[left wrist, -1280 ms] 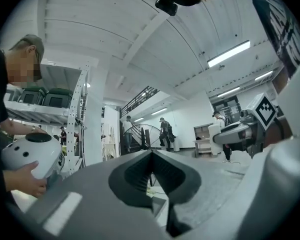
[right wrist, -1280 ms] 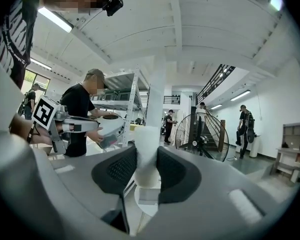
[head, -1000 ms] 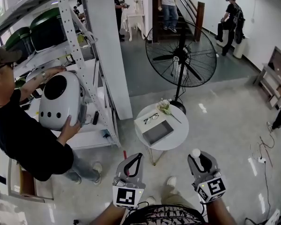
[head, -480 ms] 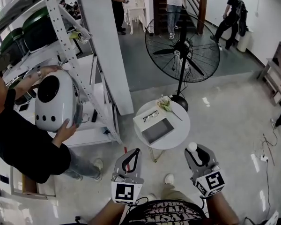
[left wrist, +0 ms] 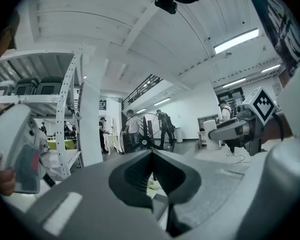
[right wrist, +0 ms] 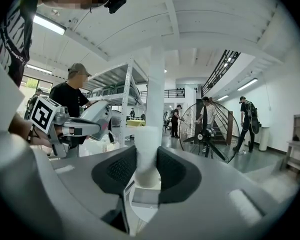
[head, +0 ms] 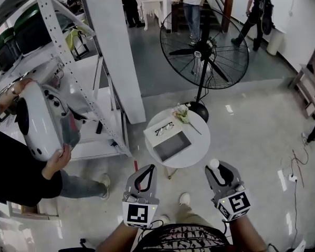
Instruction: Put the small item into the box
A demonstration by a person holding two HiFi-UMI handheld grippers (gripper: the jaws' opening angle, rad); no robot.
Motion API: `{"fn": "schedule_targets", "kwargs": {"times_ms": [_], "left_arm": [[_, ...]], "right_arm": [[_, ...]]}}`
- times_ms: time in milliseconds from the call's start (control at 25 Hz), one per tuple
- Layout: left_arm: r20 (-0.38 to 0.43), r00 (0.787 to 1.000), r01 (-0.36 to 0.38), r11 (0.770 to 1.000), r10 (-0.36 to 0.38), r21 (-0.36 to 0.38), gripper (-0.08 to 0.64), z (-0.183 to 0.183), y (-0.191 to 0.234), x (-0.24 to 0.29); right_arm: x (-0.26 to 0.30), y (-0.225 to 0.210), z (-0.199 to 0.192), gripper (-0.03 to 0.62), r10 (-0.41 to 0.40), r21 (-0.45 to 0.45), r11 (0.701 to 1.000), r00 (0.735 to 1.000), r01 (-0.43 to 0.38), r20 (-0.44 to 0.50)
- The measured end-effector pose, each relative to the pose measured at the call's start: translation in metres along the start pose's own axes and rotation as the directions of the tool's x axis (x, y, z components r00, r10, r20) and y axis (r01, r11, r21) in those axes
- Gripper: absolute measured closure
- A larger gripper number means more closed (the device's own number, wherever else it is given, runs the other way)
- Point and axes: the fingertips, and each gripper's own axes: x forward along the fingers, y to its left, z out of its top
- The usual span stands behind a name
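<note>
Flooring of glossy pale tile point(head: 252, 140); black pedestal fan point(head: 203, 49) stands behind small round white table point(head: 199, 152). Open shallow white box point(head: 172, 146) with grey interior sits on the table, black-framed glasses point(head: 164, 128) just beside it. Left gripper point(head: 151, 167): jaws closed together, nothing between. Right gripper point(head: 219, 168): jaws clamped on small white round-topped item point(head: 214, 164), apart from the box.

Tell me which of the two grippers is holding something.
The right gripper: its jaws clamp a small white item. The left gripper has its jaws closed together with nothing between them.
</note>
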Motion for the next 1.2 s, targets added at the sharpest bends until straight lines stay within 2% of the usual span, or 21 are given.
{"fn": "schedule_targets", "kwargs": {"times_ms": [640,760,960,1200], "left_arm": [[-0.075,0.997,-0.011,1.0,0.01,-0.015,0.551,-0.024,0.005,0.056],[-0.078,0.997,-0.011,1.0,0.01,-0.014,0.551,-0.023,0.005,0.069],[-0.077,0.997,-0.023,1.0,0.022,-0.017,0.552,-0.015,0.008,0.091],[-0.071,0.995,-0.067,0.998,0.066,-0.001,0.552,-0.007,0.01,0.11]], "right_arm": [[0.061,-0.035,0.003,0.44,0.073,-0.001,0.997,0.997,-0.073,0.034],[0.07,-0.044,0.005,0.44,0.076,0.005,0.997,0.997,-0.076,0.016],[0.084,-0.058,0.014,0.44,0.102,-0.002,0.995,0.994,-0.102,0.04],[0.103,-0.076,0.026,0.44,0.147,-0.006,0.989,0.987,-0.147,0.062]]}}
